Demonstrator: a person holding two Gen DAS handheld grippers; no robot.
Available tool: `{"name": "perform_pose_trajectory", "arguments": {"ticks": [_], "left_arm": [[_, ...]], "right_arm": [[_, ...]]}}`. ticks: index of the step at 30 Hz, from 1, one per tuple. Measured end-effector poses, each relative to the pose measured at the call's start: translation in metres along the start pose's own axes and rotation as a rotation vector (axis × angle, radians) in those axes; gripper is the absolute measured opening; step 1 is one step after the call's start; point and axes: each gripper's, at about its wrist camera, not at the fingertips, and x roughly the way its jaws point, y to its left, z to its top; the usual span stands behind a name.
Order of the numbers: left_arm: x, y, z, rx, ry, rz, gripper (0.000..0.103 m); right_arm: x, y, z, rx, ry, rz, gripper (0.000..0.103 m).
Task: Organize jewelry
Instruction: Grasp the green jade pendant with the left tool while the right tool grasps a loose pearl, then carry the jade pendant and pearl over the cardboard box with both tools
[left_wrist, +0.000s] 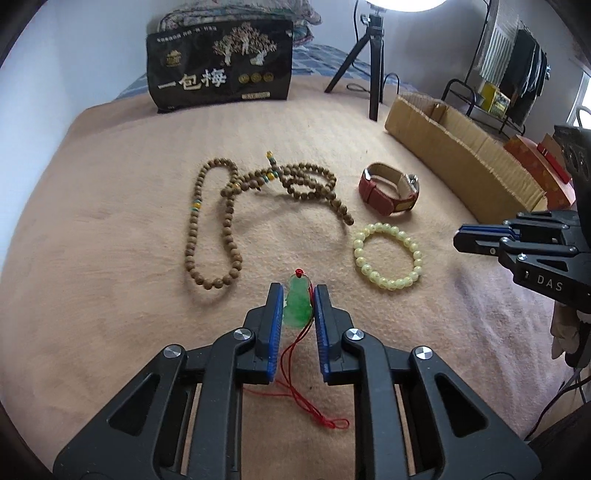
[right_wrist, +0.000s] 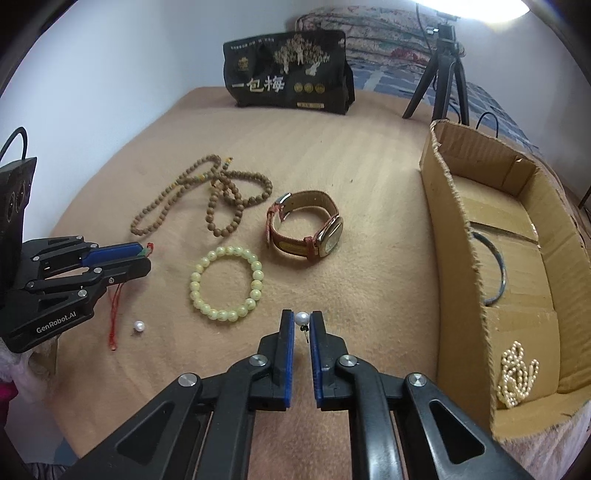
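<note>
Your left gripper (left_wrist: 299, 301) clamped the jade pendant (left_wrist: 296, 306) at lower centre, its red cord (left_wrist: 295, 384) trailing. Your right gripper (right_wrist: 302, 320) pinched a pearl earring (right_wrist: 301, 317) only at the tips; it could have slipped before reaching the cardboard box (right_wrist: 461, 236) at right.

Between the left gripper's (left_wrist: 298, 295) fingers sits the pendant (left_wrist: 297, 307); the long bead strand (left_wrist: 236, 210) lies ahead. The right gripper (right_wrist: 301, 320) pinches a pearl earring (right_wrist: 301, 318); bracelet (right_wrist: 226, 283) ahead-left, watch (right_wrist: 308, 229) ahead, cardboard box (right_wrist: 458, 221) right.
</note>
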Motion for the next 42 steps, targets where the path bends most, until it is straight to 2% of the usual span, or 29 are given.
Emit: {"name": "perform_pose_trajectory", "arguments": {"ticks": [15, 23, 32, 42], "left_arm": [[-0.062, -0.02, 0.013, 0.008, -0.11, -0.018, 0.015], [-0.084, -0.049, 0.031, 0.044, -0.166, -0.056, 0.015], [-0.085, -0.091, 0.057, 0.084, -0.202, -0.113, 0.015], [-0.063, -0.13, 0.09, 0.11, -0.217, -0.159, 0.015]], "right_arm": [[-0.081, -0.017, -0.017, 0.057, -0.139, 0.0, 0.006], [-0.119, -0.037, -0.032, 0.069, -0.201, -0.056, 0.006], [-0.147, -0.077, -0.046, 0.141, -0.235, -0.098, 0.006], [-0.157, -0.107, -0.054, 0.177, -0.252, -0.124, 0.006]]}}
